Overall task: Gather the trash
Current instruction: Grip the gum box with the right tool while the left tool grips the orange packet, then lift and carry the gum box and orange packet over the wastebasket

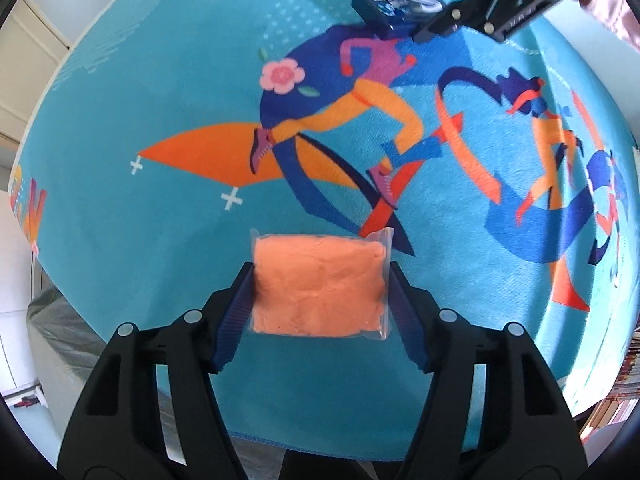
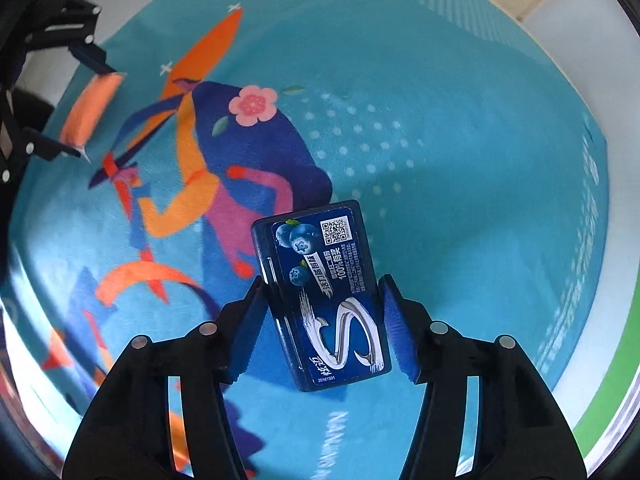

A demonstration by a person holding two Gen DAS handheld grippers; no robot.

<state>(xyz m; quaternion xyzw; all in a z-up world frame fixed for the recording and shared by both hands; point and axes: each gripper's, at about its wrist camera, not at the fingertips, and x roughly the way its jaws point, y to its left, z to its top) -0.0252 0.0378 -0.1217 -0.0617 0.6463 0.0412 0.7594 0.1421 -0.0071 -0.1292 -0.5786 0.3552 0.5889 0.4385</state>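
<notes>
Left wrist view is showing the left gripper straddling an orange packet lying low-centre on the rug, jaws spread, seemingly lining up a pick. Right gripper is bracketing a blue gum box; its grip is unclear.

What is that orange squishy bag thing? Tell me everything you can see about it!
The orange bag is a small clear plastic pouch stuffed with soft, lumpy orange filling; what it is I cannot tell. Its sealed see-through edges stick out at the sides. It lies flat on the blue picture rug, near the rug's edge. The left gripper has a blue ridged finger on each side of it, at or near its edges, not squeezing it.
</notes>
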